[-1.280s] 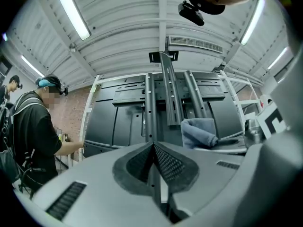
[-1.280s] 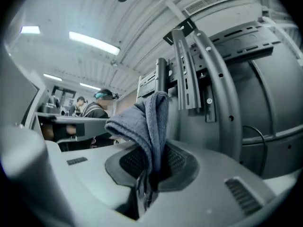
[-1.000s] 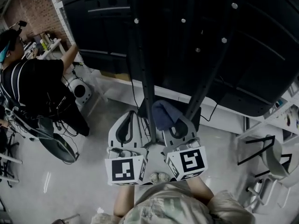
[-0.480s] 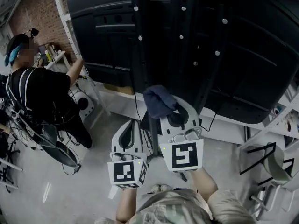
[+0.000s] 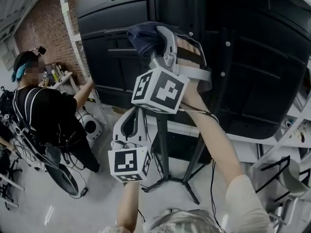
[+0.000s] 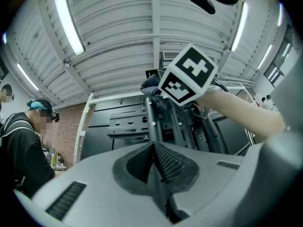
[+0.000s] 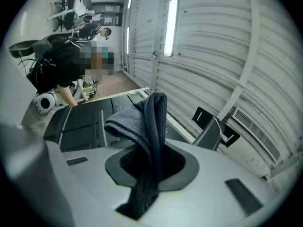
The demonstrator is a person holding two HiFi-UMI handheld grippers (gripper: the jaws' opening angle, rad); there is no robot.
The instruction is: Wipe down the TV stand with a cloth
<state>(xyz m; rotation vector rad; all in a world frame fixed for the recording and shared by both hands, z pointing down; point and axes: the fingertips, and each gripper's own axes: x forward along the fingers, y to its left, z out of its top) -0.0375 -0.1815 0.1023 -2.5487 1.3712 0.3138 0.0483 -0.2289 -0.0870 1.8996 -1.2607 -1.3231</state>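
Observation:
A dark blue cloth (image 5: pixel 142 37) is pinched in my right gripper (image 5: pixel 163 33), which is raised high against the upper back of the black TV (image 5: pixel 252 72) on its tripod stand (image 5: pixel 163 140). In the right gripper view the cloth (image 7: pixel 142 122) folds over and hangs down between the shut jaws of the right gripper (image 7: pixel 150 148). My left gripper (image 5: pixel 135 114) hangs lower, beside the stand's pole, its jaws shut and empty. In the left gripper view the left gripper (image 6: pixel 154 148) points up at the stand's mounting bracket (image 6: pixel 128 122) and the right gripper's marker cube (image 6: pixel 188 79).
A person in black (image 5: pixel 43 115) works at the left by a white shelf frame (image 5: pixel 73 28). Cables and a round white device (image 5: pixel 91 126) lie on the floor there. A chair (image 5: pixel 286 174) stands at the right, and the tripod's legs (image 5: pixel 187 188) spread below.
My right gripper has lifted the cloth from low near the stand's base up to the upper back of the TV. The left gripper stayed low.

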